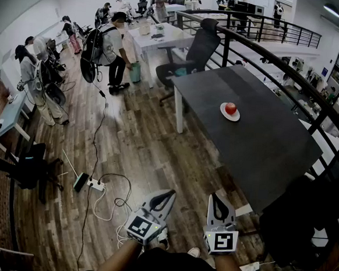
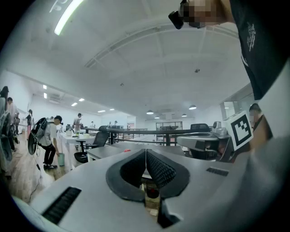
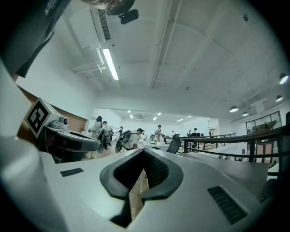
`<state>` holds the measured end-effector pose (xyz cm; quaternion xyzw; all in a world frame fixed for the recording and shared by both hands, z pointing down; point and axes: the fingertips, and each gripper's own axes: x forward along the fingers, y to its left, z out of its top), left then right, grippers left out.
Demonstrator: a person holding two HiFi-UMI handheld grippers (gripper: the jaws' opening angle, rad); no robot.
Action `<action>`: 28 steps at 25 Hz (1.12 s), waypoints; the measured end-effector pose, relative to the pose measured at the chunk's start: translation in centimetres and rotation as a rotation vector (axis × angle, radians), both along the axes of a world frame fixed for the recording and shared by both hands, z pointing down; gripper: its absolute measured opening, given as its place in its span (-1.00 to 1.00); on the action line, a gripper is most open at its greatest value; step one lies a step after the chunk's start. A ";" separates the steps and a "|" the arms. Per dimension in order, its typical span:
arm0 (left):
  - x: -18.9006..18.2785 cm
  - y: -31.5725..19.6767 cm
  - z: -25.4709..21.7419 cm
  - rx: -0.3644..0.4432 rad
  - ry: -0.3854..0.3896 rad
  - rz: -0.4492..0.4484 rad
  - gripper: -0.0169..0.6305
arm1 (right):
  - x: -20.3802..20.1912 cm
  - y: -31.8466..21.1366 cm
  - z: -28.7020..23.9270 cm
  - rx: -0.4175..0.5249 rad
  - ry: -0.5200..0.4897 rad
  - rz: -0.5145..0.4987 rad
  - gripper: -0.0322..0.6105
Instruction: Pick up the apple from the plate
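A red apple [image 1: 230,108] lies on a small white plate [image 1: 222,113] near the middle of a dark table [image 1: 256,144] at the right of the head view. Both grippers are held level close to my body, well short of the table's near end. My left gripper [image 1: 165,196] is shut with nothing between its pads; its own view shows the two ribbed pads [image 2: 158,170] meeting. My right gripper [image 1: 216,199] is also shut and empty, and its pads [image 3: 156,170] touch at the tips. Each gripper shows at the edge of the other's view.
A black office chair [image 1: 190,55] stands at the table's far left corner. A black railing [image 1: 291,71] runs behind the table. A power strip and cables [image 1: 98,186] lie on the wooden floor ahead of me. Several people [image 1: 109,45] stand at the far left.
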<state>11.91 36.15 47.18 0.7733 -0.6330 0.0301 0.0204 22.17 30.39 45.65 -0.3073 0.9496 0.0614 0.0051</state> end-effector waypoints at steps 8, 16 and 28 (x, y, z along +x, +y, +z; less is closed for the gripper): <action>1.3 -0.8 -0.6 0.012 0.005 0.056 -0.88 | -1.0 -0.4 0.1 0.004 0.010 0.003 -0.82; -2.4 -2.9 0.0 -0.017 -0.001 0.059 -0.88 | -4.1 -2.8 0.8 -0.038 0.006 0.018 -0.82; -11.2 -4.9 0.2 -0.039 -0.032 0.083 -0.88 | -10.4 -5.1 -0.3 -0.028 -0.020 0.108 -0.82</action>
